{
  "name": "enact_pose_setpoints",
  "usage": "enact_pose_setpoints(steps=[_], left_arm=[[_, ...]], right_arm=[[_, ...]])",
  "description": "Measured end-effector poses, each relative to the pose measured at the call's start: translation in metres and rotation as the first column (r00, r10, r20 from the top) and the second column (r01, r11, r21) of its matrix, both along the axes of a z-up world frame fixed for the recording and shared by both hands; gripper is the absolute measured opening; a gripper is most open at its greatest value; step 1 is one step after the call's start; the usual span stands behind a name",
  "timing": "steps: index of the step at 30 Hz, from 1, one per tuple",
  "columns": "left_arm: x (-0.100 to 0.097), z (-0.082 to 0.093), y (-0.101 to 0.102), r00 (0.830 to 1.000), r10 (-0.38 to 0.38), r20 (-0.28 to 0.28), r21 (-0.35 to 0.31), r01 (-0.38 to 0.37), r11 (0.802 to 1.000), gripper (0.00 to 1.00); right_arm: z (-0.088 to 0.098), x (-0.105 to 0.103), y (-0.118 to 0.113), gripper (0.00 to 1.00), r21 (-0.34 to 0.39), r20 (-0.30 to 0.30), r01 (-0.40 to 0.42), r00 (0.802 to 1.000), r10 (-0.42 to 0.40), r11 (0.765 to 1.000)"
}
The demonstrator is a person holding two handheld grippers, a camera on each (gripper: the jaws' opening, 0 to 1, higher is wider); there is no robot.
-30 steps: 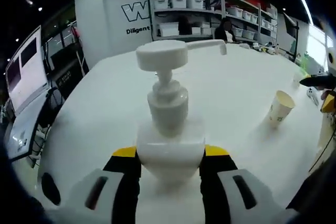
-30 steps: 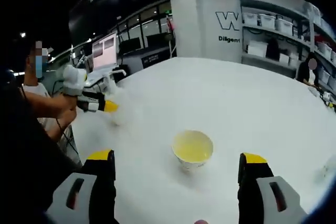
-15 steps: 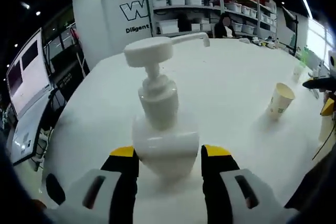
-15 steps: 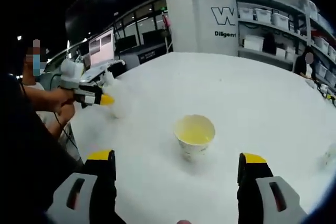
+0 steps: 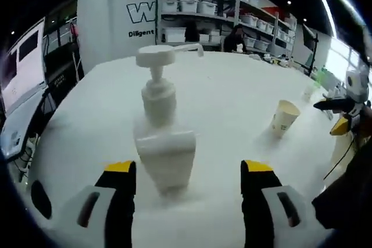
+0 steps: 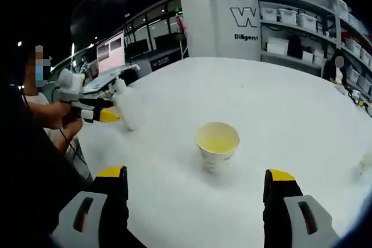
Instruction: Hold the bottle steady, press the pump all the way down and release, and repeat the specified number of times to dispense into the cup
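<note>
White table (image 5: 244,103): bottle (image 5: 161,143) upright between left gripper (image 5: 185,179) jaws, apart, not touching; cup (image 6: 217,144) ahead of splayed right gripper (image 6: 196,185).

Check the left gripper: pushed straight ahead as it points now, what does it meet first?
Most likely the pump bottle. It stands on the white table just ahead of the open left gripper, left of centre between its jaws. The paper cup sits well off to the right.

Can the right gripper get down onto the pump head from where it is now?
Probably yes. The right gripper is open with bare table ahead; only the cup stands nearby. The pump head is uncovered, and the left gripper stands open around the bottle.
</note>
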State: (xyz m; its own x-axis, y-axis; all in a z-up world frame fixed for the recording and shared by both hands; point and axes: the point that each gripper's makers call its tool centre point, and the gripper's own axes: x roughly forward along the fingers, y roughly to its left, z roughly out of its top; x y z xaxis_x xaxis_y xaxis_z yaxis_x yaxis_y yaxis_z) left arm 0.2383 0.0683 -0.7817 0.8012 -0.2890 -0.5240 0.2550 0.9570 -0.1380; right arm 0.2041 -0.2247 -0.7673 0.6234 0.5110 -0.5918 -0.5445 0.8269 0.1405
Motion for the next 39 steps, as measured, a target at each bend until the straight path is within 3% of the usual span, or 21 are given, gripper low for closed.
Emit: enact_pose_setpoints(steps=[1, 2, 4, 9, 11, 18, 26, 33, 39], left_arm=[[-0.012, -0.007, 0.002, 0.997, 0.006, -0.082, -0.011, -0.007, 1.000, 0.95], [-0.016, -0.009, 0.003, 0.995, -0.001, -0.101, -0.012, 0.000, 1.000, 0.95], [-0.015, -0.002, 0.000, 0.998, -0.005, -0.061, -0.073, 0.001, 0.997, 0.98], [-0.028, 0.004, 0.003, 0.997, -0.019, -0.075, -0.128, 0.009, 0.992, 0.99], [-0.033, 0.002, 0.004, 0.994, -0.021, -0.105, -0.125, 0.008, 0.992, 0.99], [-0.045, 0.004, 0.010, 0.994, -0.032, -0.100, -0.107, 0.021, 0.994, 0.99], [-0.055, 0.005, 0.017, 0.997, -0.015, -0.082, -0.093, 0.007, 0.996, 0.95], [-0.058, 0.008, 0.019, 0.995, -0.014, -0.095, -0.109, 0.004, 0.994, 0.98], [-0.060, 0.010, 0.021, 0.996, -0.011, -0.091, -0.117, 0.001, 0.993, 0.98]], right_arm=[[0.000, -0.001, 0.000, 0.98, -0.001, -0.003, 0.000, 1.000, 0.000, 1.000], [0.000, -0.001, 0.000, 0.98, -0.003, -0.003, 0.000, 1.000, 0.000, 1.000], [0.000, -0.003, 0.000, 0.98, -0.003, -0.002, 0.003, 1.000, -0.003, 1.000], [-0.001, -0.010, 0.002, 0.99, 0.018, -0.014, 0.021, 1.000, -0.021, 1.000], [-0.004, -0.015, 0.003, 0.99, 0.006, -0.022, 0.019, 1.000, -0.019, 1.000], [-0.007, -0.023, -0.002, 0.99, -0.011, -0.037, 0.047, 0.998, -0.047, 0.999], [-0.004, -0.023, 0.000, 0.99, 0.032, -0.055, 0.080, 0.995, -0.078, 0.996], [-0.011, -0.026, 0.007, 0.99, 0.010, -0.069, 0.043, 0.997, -0.042, 0.999], [-0.007, -0.023, 0.007, 0.99, 0.037, -0.065, 0.067, 0.996, -0.065, 0.997]])
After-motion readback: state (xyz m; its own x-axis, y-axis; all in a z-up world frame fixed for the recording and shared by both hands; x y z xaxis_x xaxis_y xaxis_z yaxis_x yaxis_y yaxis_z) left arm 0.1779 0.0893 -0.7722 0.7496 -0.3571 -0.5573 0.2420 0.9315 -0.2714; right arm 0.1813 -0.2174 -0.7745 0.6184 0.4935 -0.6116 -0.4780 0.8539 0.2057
